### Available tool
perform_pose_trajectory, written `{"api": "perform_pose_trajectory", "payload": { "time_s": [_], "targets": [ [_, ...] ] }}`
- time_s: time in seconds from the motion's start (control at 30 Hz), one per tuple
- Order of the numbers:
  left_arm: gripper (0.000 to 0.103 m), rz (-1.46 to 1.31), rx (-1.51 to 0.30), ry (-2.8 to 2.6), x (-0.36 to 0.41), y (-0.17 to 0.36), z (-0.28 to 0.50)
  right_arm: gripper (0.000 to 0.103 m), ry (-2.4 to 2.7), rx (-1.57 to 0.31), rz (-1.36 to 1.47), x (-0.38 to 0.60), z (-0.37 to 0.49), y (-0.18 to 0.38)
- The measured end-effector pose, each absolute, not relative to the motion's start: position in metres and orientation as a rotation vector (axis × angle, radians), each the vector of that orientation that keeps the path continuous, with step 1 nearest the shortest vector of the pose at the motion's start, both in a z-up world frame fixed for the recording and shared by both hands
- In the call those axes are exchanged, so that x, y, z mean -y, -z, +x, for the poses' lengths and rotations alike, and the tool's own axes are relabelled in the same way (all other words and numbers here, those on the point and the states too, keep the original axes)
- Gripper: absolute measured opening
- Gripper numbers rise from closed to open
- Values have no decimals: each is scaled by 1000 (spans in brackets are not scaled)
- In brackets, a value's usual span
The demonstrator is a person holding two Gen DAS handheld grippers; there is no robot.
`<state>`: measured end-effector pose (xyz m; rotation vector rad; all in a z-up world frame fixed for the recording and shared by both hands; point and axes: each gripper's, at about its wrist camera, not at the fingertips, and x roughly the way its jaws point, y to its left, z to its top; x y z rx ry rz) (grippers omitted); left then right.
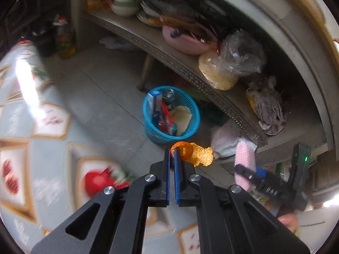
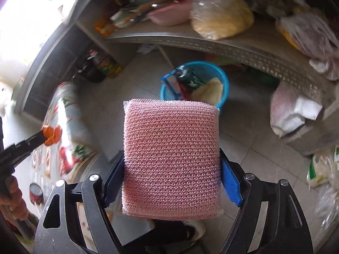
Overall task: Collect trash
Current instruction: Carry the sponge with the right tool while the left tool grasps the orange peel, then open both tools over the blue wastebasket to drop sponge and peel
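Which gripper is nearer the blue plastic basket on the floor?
Hard to call. The left gripper, pinching orange peel, and the right gripper, clamping a pink mesh sponge, both hang just short of the blue plastic basket.

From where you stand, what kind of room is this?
Probably a home kitchen or pantry corner. A low shelf holds stacked bowls and a bag of yellow grain; a blue basket of trash sits on the tiled floor, with sauce bottles nearby.
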<state>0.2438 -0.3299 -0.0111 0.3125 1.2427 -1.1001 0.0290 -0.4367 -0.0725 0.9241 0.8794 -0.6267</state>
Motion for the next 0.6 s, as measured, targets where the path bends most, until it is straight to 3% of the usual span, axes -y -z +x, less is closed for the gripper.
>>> {"api": "perform_pose_trajectory", "payload": {
  "time_s": [0.23, 0.47, 0.5, 0.53, 0.57, 0.6],
  "targets": [
    [3, 430, -1333, 1110, 455, 73, 250, 76, 661, -865, 1020, 483, 38, 122],
    [5, 411, -1380, 1084, 533, 116, 265, 79, 674, -816, 1067, 549, 89, 178],
    [7, 389, -1397, 1087, 544, 122, 268, 81, 673, -820, 1058, 556, 99, 187],
    [19, 378, -1407, 1088, 551, 126, 270, 82, 682, -846, 1035, 564, 112, 201],
    [38, 372, -1413, 1086, 558, 131, 272, 85, 693, -869, 1019, 569, 122, 213],
    [44, 367, -1406, 1064, 561, 134, 274, 85, 702, -888, 1011, 573, 129, 225]
  ]
}}
